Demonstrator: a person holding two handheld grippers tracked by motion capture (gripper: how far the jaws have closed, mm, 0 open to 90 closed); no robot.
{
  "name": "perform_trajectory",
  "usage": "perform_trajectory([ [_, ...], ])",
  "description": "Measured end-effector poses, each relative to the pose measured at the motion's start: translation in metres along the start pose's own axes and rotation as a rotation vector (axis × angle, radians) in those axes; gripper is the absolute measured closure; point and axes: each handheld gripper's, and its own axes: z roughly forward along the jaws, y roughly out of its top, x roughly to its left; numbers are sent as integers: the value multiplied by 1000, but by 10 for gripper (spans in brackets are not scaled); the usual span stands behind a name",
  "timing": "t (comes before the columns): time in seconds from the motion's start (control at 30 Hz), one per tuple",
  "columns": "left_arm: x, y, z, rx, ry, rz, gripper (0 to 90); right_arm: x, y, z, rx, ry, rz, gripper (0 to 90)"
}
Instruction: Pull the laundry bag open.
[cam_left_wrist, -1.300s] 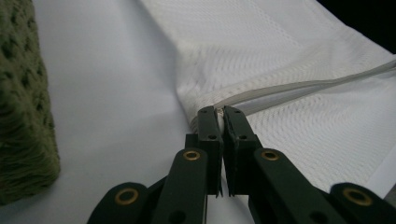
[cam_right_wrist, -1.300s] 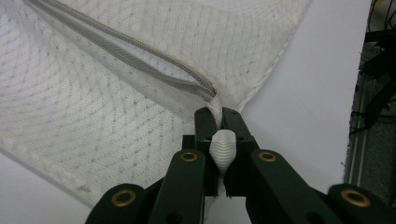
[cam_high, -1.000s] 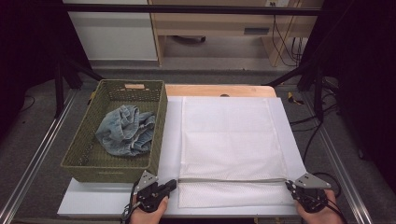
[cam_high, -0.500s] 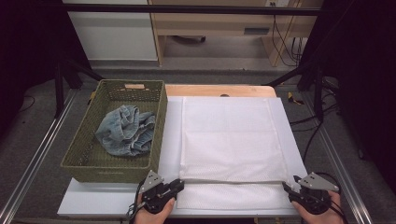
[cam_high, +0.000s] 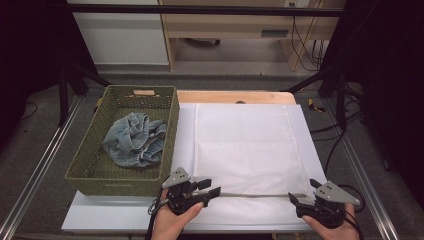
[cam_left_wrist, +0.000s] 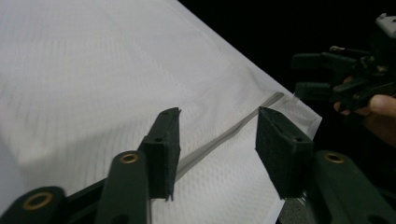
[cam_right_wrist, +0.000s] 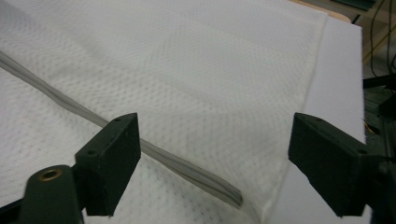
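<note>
High view puts your left gripper (cam_high: 209, 190) at the near left corner of the white mesh cloth (cam_high: 245, 150), and your right gripper (cam_high: 300, 201) at its near right corner, both hands low at the front edge of the desk (cam_high: 125, 217). That cloth lies spread flat on the white board covering the desk, with a grey seam line (cam_high: 255, 195) running across it between your two grippers. Your left jaws have just been opening and now stand apart over the cloth; in the left gripper view the seam (cam_left_wrist: 224, 137) passes through the gap between them, and neither pad presses on the fabric. Your right jaws have also just been opening and stand wide; in the right gripper view the seam (cam_right_wrist: 177, 161) runs under the left pad's edge and ends near the cloth's side hem, with nothing gripped. So both of your grippers are released, the cloth resting on its own. To your left, just beside the cloth, a green woven basket (cam_high: 87, 172) holds a crumpled blue denim garment (cam_high: 134, 140).
</note>
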Motion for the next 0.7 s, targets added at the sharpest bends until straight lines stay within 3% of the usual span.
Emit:
perform_trajectory([
  [0.17,-4,31,5,11,41,47,315,11,8,10,32,45,-58,105],
  [0.3,-6,43,10,40,73,98,220,13,12,13,38,81,-73,139],
  [0.4,-8,41,17,74,80,164,177,14,14,16,44,102,-76,139],
  [0.47,-9,35,20,69,94,213,136,15,16,18,57,117,-80,135],
  [0.57,-7,25,22,71,117,255,79,16,21,21,75,139,-95,129],
  [0.7,-2,10,22,67,142,269,66,16,31,27,113,155,-137,116],
])
